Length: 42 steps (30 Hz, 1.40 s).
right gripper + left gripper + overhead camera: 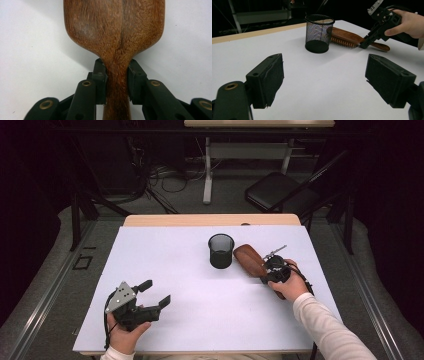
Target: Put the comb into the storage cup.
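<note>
A brown wooden hairbrush [248, 259] lies bristles down on the white table cover, just right of a black mesh cup [221, 251]. My right gripper [265, 271] is shut on the brush's narrow handle. In the right gripper view its two pads [100, 80] press the handle's sides below the wide brush back [115, 30]. My left gripper [155, 292] rests at the front left, open, nothing between its jaws. From the left gripper view [324, 75] the cup [319, 32], the brush [344, 36] and the right gripper [362, 44] lie ahead.
The white cover [200, 315] lies over a wooden table whose far edge [210, 220] shows behind it. Beyond the table are a black folding chair [280, 190], cables on the floor and another table's legs.
</note>
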Available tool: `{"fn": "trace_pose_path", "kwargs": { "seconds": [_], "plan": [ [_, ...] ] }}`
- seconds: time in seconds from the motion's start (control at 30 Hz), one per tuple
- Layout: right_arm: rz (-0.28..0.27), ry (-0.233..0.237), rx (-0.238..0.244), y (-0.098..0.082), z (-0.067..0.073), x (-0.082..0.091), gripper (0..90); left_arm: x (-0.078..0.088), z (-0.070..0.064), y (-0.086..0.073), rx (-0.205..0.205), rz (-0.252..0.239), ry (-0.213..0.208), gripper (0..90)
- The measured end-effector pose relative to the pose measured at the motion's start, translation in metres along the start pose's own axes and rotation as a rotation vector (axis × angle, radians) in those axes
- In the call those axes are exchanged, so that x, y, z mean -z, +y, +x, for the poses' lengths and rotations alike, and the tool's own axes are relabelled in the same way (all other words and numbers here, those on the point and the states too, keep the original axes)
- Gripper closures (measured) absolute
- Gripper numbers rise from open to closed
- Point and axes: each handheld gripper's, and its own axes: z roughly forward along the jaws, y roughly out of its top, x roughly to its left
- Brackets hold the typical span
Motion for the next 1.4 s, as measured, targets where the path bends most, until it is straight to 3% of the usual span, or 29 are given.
{"fn": "trace_pose_path", "kwargs": {
  "seconds": [0.13,0.2,0.23,0.27,0.67,0.73,1.4],
  "plan": [
    [0.02,-0.015,0.017,0.001,0.001,0.002,72.3,0.0,0.0,0.0,-0.001,0.001,0.0,15.4],
    [-0.051,-0.008,0.004,-0.001,0.002,-0.001,72.4,0.0,0.0,0.0,-0.001,0.001,0.0,15.4],
    [0.035,-0.028,0.021,0.001,0.002,0.005,72.4,0.0,0.0,0.0,-0.001,0.001,0.0,15.4],
    [-0.007,-0.021,0.019,0.0,0.002,0.002,72.4,0.0,0.0,0.0,-0.001,0.0,0.0,15.4],
    [-0.058,-0.042,-0.004,-0.002,0.005,0.005,72.4,0.0,0.0,0.0,0.001,-0.002,0.001,15.4],
    [-0.041,-0.043,-0.008,-0.003,0.004,0.007,72.4,0.0,0.0,0.0,0.0,-0.001,0.001,15.4],
    [-0.126,-0.028,-0.041,-0.009,0.005,0.023,72.4,0.0,0.0,0.0,0.001,0.001,0.001,15.4]
  ]
}}
